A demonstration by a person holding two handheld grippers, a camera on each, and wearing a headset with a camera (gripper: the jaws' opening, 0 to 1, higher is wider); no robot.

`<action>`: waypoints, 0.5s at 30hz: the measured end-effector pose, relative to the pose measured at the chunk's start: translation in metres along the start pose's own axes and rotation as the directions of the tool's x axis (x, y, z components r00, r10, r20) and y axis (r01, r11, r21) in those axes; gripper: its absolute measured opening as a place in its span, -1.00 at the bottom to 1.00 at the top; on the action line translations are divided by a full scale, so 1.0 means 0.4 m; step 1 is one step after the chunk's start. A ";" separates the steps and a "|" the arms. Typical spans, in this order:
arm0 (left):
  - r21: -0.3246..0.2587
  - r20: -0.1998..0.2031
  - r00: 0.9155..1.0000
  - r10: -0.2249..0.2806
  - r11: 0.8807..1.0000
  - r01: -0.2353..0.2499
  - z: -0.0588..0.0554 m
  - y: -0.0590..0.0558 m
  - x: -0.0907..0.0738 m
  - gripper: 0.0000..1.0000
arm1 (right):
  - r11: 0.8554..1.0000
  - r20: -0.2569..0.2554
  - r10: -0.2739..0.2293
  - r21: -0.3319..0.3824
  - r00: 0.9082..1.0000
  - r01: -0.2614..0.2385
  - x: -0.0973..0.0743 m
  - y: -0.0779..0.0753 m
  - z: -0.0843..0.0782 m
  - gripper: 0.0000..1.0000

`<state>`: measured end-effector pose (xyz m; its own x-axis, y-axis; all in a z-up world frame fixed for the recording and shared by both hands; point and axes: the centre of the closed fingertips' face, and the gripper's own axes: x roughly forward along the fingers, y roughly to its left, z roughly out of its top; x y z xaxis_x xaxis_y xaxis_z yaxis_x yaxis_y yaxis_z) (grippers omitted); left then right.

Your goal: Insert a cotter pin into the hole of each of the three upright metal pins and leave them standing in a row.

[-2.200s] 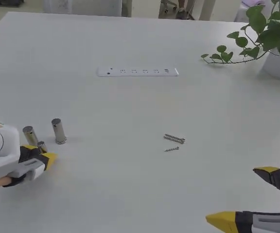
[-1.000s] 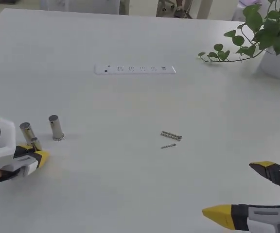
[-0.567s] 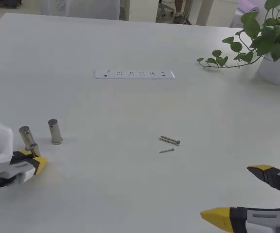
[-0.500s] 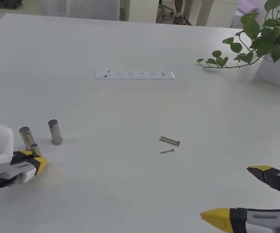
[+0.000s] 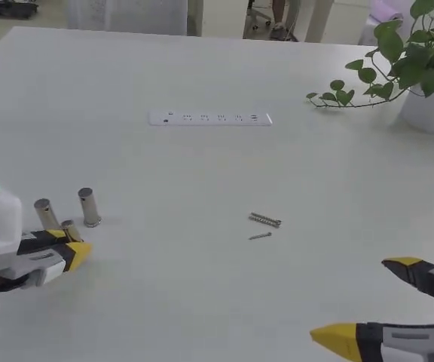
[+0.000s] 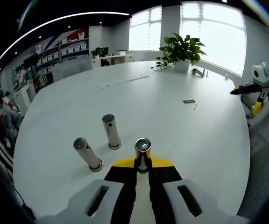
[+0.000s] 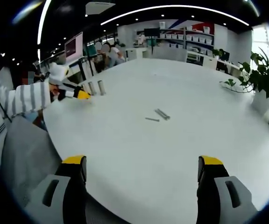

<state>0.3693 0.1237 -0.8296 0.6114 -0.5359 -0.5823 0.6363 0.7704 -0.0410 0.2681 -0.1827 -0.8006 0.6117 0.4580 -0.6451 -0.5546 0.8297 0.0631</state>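
Two upright metal pins (image 5: 89, 207) (image 5: 46, 214) stand near the table's left edge, also seen as pins (image 6: 110, 131) (image 6: 87, 154) in the left gripper view. My left gripper (image 5: 75, 249) (image 6: 142, 164) is shut on a third metal pin (image 5: 69, 230) (image 6: 142, 150), held upright just in front of those two. Cotter pins (image 5: 265, 219) (image 7: 161, 114) lie loose mid-table, with one smaller cotter pin (image 5: 260, 236) (image 7: 152, 119) beside them. My right gripper (image 5: 366, 302) (image 7: 142, 162) hovers open at the near right, well short of the cotter pins, with nothing between its fingers.
A white power strip (image 5: 209, 118) lies across the far middle of the table. A leafy plant (image 5: 417, 53) in a white pot (image 5: 428, 113) stands at the far right. A person's striped sleeve (image 7: 24, 100) shows behind the left gripper.
My left gripper has shifted a little to the right with the metal pin in it. The right gripper has stayed open in place; the camera has drifted slightly.
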 end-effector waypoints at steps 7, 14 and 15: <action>0.048 -0.002 0.999 -0.040 0.998 0.040 0.007 -0.024 -0.008 -0.87 | 1.000 0.009 0.000 0.005 1.000 0.000 -0.003 0.002 0.002 1.00; 0.114 0.028 0.984 -0.179 0.978 0.174 0.029 -0.094 -0.025 -0.87 | 1.000 0.012 0.007 0.002 1.000 -0.007 -0.003 0.010 0.001 1.00; 0.119 0.028 0.981 -0.192 0.975 0.187 0.031 -0.102 -0.028 -0.87 | 1.000 0.011 0.008 0.002 1.000 -0.008 -0.003 0.010 0.001 1.00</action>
<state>0.3422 0.0938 -0.8114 0.4910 -0.6831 -0.5406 0.7908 0.6099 -0.0524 0.2653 -0.1798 -0.7993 0.6138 0.4679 -0.6358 -0.5579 0.8269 0.0700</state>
